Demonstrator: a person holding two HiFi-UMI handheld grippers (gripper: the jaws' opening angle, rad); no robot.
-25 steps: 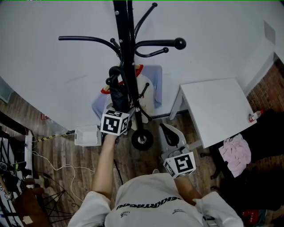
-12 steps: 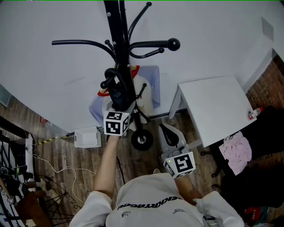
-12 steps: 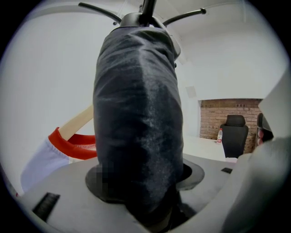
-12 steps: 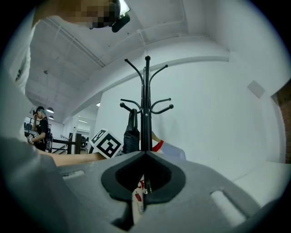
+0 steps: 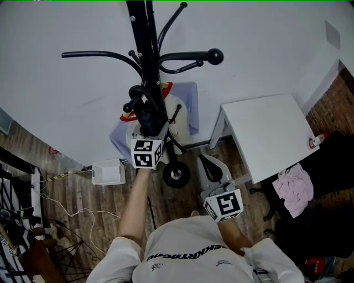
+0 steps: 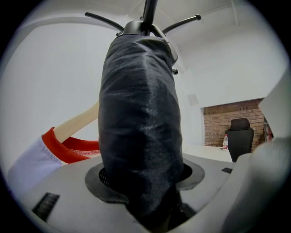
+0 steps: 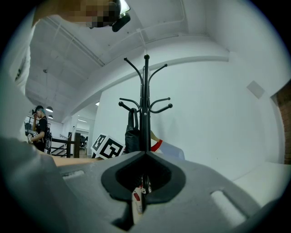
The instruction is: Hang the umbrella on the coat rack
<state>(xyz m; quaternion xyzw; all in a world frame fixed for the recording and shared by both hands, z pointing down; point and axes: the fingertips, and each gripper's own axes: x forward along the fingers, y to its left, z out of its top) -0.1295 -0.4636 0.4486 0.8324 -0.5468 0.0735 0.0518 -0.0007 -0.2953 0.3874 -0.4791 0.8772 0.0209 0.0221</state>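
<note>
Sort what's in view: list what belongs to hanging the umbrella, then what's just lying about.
Belongs to the job: black folded umbrella; black metal coat rack; left gripper, clamped on the umbrella.
Lying about: white square table; crumpled pink cloth; white box on the floor; small bottle at the table's corner.

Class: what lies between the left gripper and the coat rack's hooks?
A folded black umbrella, rising from the left gripper's jaws to the coat rack, in the left gripper view.
</note>
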